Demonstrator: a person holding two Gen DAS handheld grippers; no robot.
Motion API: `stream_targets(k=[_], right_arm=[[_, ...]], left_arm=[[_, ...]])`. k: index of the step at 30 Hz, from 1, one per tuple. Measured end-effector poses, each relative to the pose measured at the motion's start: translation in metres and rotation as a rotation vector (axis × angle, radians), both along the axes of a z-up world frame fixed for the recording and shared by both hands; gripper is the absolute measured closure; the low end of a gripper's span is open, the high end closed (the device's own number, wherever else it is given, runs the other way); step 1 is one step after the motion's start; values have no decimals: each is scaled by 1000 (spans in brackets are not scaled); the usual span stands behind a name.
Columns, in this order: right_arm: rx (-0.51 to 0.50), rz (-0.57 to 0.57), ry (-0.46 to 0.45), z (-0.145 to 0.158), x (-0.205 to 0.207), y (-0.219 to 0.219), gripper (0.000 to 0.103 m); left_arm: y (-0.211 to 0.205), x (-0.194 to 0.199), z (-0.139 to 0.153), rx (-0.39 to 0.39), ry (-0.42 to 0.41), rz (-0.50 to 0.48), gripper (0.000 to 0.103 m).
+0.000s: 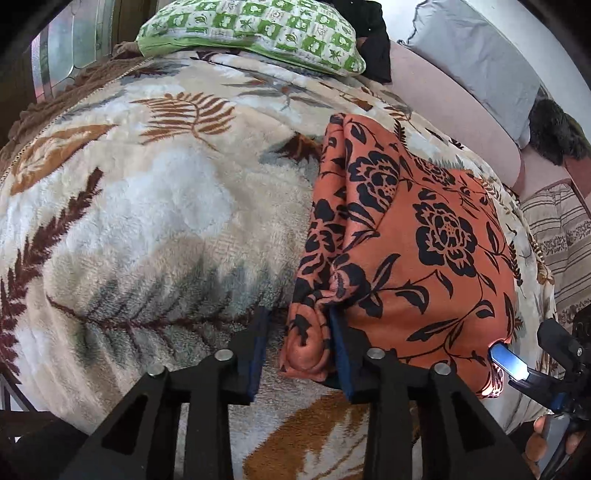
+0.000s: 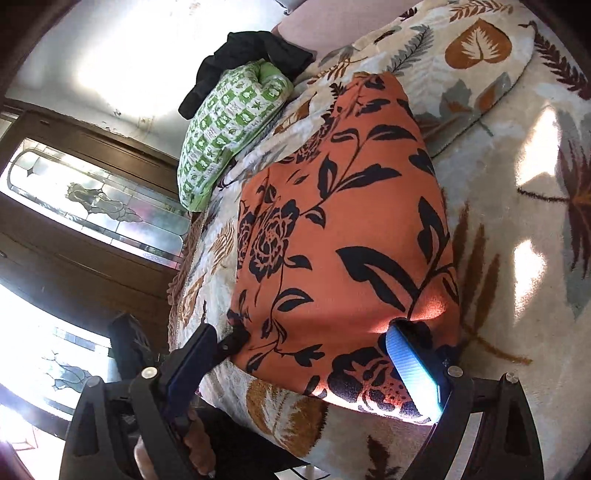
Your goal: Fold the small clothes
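An orange cloth with a black flower print (image 1: 417, 229) lies folded on a fleece leaf-pattern blanket (image 1: 147, 206). In the left wrist view my left gripper (image 1: 299, 321) straddles the cloth's bunched near-left corner. Its right pad touches the fabric, and a strip of blanket shows between the left pad and the cloth, so it is open. In the right wrist view the same cloth (image 2: 340, 229) fills the middle. My right gripper (image 2: 306, 332) is open wide across its near edge, with the sunlit right pad (image 2: 410, 369) resting on the near-right corner.
A green-and-white checked pillow (image 1: 255, 33) and a black garment (image 1: 373, 40) lie at the far end of the bed. A grey pillow (image 1: 476, 55) and striped bedding (image 1: 557, 229) are to the right. A wooden cabinet with patterned glass (image 2: 92, 206) stands beside the bed.
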State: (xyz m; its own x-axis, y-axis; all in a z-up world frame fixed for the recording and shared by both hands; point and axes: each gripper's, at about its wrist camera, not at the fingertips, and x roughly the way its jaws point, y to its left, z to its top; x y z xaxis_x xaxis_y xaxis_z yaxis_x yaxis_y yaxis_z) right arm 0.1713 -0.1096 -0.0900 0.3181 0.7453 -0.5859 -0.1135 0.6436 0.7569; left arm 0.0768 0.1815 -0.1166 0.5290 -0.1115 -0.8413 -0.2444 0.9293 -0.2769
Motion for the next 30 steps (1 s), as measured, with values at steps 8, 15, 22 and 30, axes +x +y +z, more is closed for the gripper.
stream_targets(k=[8,15,22,30], right_arm=[[41,9,5,5,0,-12,8],[51,-117,2,15,6,-68,8],[166,-63,179,-36,51,-60,8],[-104,-47,197,-44,52,-37,65]], left_arm=[[-7,-17,54,139,-140,14,57],[-62,18,76,273,-261,-181,40],[-59,54,9,322,-113,-191,28],[-50,57,2,272,-119,-196,21]])
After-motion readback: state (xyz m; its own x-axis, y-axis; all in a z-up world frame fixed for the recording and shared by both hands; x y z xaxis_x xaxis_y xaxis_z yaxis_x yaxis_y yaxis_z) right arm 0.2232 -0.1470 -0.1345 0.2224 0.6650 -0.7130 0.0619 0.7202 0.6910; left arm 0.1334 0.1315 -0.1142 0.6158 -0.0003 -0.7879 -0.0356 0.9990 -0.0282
